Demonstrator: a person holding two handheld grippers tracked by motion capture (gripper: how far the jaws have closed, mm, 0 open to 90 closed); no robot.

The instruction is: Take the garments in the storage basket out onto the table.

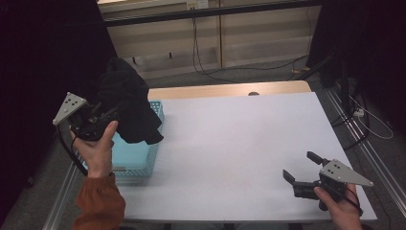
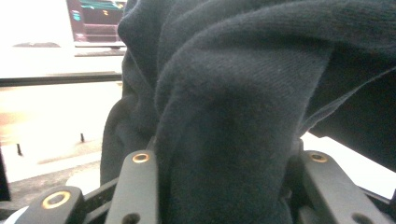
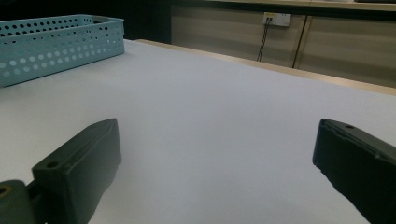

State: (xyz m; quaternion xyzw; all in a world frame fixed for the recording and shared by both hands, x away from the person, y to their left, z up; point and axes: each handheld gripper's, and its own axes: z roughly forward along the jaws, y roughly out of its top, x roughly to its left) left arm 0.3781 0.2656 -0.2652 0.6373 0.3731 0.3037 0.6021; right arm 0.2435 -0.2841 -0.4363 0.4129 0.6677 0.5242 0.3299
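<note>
At the left edge of the table, my left gripper has its jaws partly closed on a thick bunch of a black knit garment, the fabric wedged between the two pads as the left gripper view shows. The garment hangs in the air above the far end of the light blue perforated basket, its lower folds draping down over the basket's far rim. Its long axis runs roughly up and down, one lump rising above my grip and the bulk trailing downward toward the basket; I cannot tell collar from hem.

What worries me is that I hold only a bunched fold, so the weight of the hanging part could drag it out of the pads, or the trailing edge could catch on the basket rim and tip the basket.

Across the bare white table, near the right front corner, my right gripper sits low with its jaws spread wide on nothing.
</note>
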